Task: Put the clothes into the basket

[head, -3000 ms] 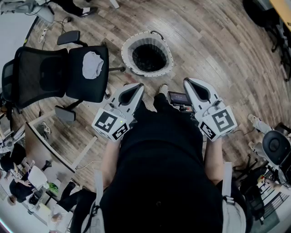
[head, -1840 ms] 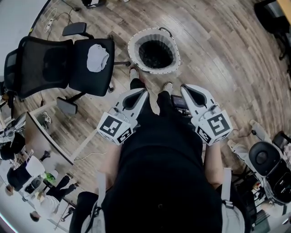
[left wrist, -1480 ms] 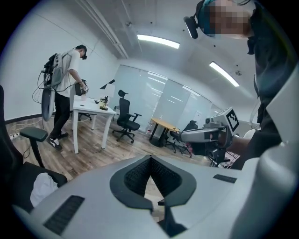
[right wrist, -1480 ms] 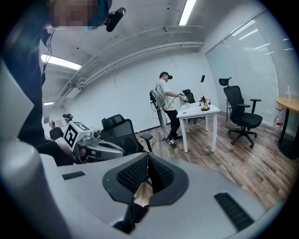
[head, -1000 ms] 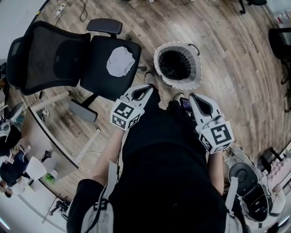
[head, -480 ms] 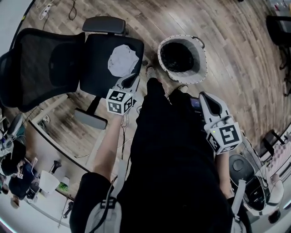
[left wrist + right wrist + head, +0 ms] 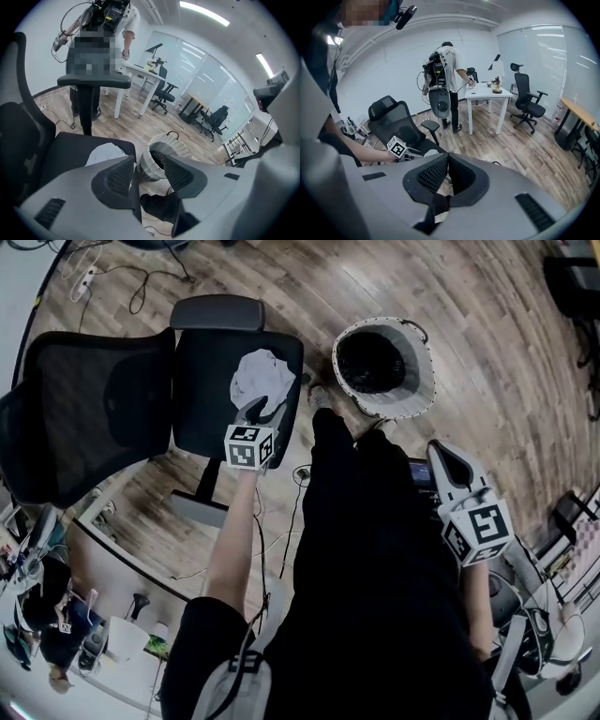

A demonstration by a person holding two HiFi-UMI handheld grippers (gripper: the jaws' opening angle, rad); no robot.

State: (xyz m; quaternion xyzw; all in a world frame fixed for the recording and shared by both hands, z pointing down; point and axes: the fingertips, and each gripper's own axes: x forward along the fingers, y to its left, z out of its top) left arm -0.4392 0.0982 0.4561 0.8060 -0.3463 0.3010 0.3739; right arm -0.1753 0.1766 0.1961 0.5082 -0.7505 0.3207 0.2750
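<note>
Black office chair point(image 7: 202, 399) at left on the wood floor, seat up. White basket point(image 7: 417, 390) just right of the seat, looks empty inside. White garment point(image 7: 262, 376) crumpled at the seat's basket-side edge, not yet picked. Left gripper point(image 7: 255, 412) right over the garment's near edge. Fingers point(image 7: 119, 176) just been opening, now partly spread, nothing between them. Right gripper point(image 7: 442, 454) well apart at right, fingers point(image 7: 433, 176) pressed together, empty.

Risks, by guess:
- Closing from so modest a spread, pinching one thin fold, then losing it short of the basket rim.
- Coming down too deep and catching seat fabric with the cloth.
- Shoving the chair, likely free to roll, and losing the line-up.
</note>
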